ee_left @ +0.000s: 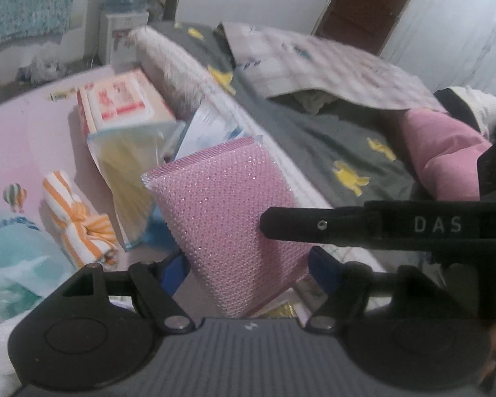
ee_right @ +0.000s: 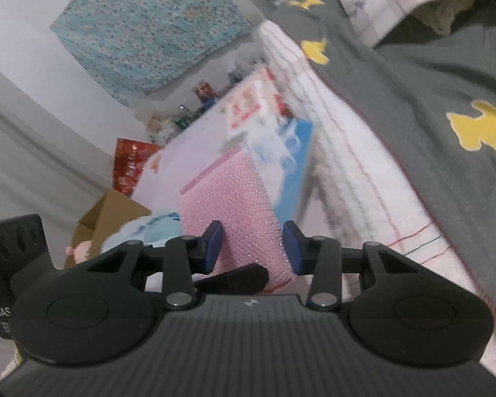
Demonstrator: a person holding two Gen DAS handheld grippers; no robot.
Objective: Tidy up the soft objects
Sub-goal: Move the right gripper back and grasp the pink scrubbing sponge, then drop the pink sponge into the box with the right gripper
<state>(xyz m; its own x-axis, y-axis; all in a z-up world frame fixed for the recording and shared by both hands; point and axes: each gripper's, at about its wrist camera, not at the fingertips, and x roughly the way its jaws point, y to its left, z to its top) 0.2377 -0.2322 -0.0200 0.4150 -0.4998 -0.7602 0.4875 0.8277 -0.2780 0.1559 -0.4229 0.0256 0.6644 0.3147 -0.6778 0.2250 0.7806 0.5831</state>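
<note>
A pink mesh sponge stands tilted on edge between both grippers. In the left wrist view my left gripper has its blue pads on either side of the sponge's lower part, touching it. In the right wrist view the same sponge sits between my right gripper's blue pads, which press its near end. The right gripper's black finger crosses the sponge in the left view. An orange-striped soft toy lies on the pink mat to the left.
A yellow sponge pack, a red-and-white box and a blue-white packet lean against the bed's edge. A grey duck-print blanket covers the bed. A cardboard box and a teal plush sit nearby.
</note>
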